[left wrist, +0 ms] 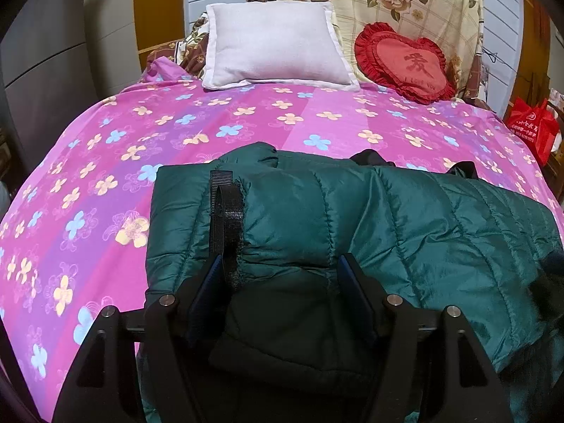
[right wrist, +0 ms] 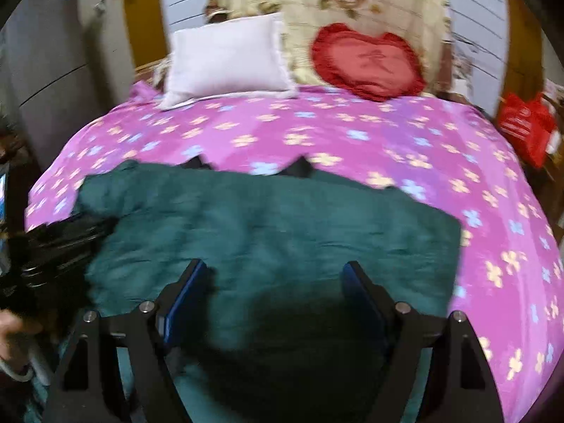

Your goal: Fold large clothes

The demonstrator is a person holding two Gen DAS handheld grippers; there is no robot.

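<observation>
Sleeve [left wrist: 282, 225] sits loose between our half-open left claw [left wrist: 282, 268], our wide right claw [right wrist: 275, 278] holds nothing, so we fear the jacket [right wrist: 268, 218] puffs open again

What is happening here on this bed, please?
A person with a handheld gripper in each hand is folding a dark green puffer jacket on a bed with a pink flowered sheet. The left gripper stands around a folded sleeve end with a black strap, though a firm grip cannot be confirmed. The right gripper hovers open over the jacket, holding nothing.
</observation>
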